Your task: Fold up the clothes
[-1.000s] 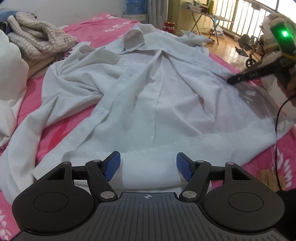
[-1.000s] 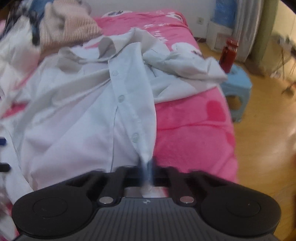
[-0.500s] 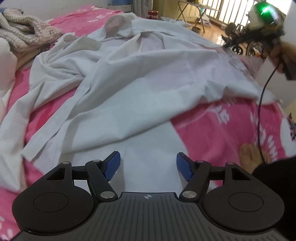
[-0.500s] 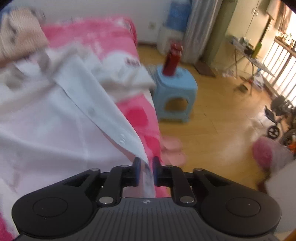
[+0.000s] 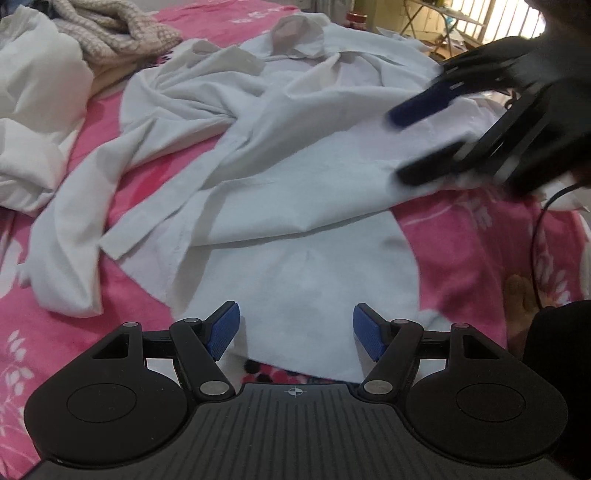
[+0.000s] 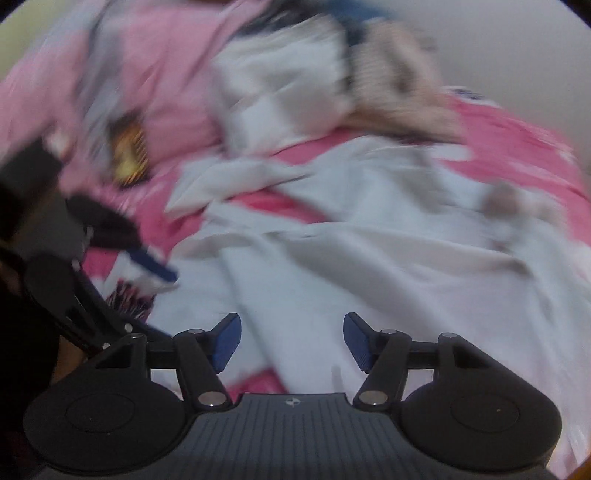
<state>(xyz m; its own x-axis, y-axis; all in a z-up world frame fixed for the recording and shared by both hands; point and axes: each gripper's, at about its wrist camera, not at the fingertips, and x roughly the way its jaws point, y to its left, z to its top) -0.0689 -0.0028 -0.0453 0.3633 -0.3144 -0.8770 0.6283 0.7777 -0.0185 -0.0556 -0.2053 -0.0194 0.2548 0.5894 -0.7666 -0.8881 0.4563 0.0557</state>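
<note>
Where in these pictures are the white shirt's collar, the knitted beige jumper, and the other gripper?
shirt collar (image 5: 295,35), left wrist view, on the upturned collar fold.
beige jumper (image 5: 122,33), left wrist view, on its bunched knit.
right gripper (image 5: 410,147), left wrist view, between its open fingertips.

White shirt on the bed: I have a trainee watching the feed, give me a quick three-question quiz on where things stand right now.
1. True or false: the right claw is clamped on the white shirt.
2. What lies behind the shirt's collar at the upper left of the left wrist view? A) a beige knit garment B) a folded towel stack C) a pillow
3. Fill in: the left claw hangs over the shirt's ___ edge with nothing between its pads.

Key
1. False: its jaws have just been opening and nothing is between them.
2. A: the beige knit garment lies on the pink blanket.
3. Near (bottom hem).
</note>
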